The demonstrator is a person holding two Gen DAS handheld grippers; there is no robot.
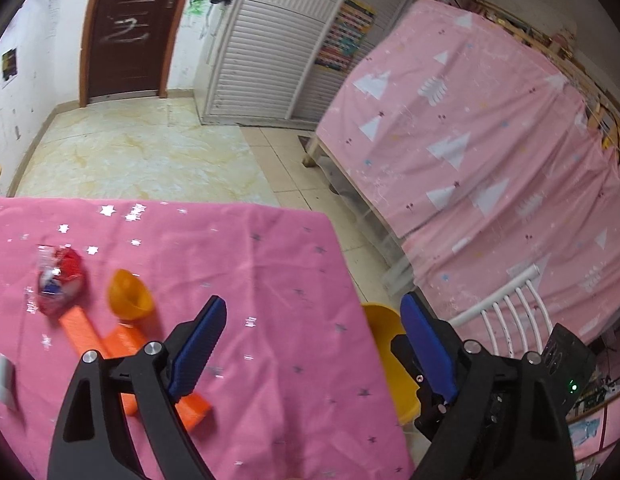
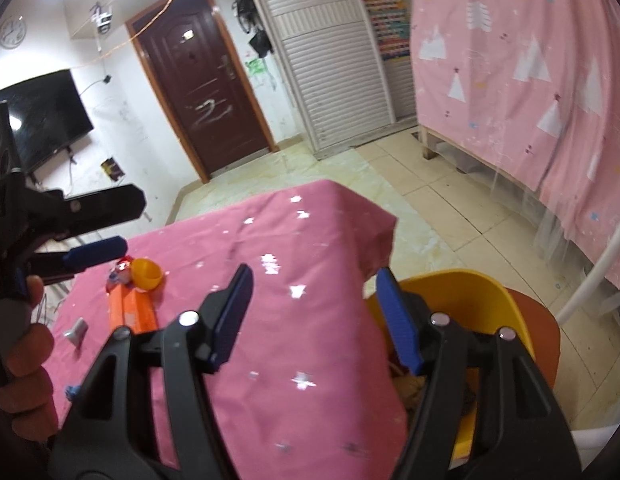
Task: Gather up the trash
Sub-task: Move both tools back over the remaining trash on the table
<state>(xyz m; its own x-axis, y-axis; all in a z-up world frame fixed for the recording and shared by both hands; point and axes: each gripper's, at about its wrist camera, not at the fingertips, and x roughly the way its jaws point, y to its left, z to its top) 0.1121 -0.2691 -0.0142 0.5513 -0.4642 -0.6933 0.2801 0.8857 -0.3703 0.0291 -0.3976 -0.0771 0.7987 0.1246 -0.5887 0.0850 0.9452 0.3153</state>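
red crinkled wrapper [image 1: 60, 280] on pink cloth [image 1: 270, 320]; both grippers' jaws apart, empty.

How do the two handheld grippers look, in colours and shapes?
Both the left gripper and the right gripper have black plastic frames with triangular cut-outs, silver round rivets, and ribbed blue fingers. A small green light glows on the left gripper's body.
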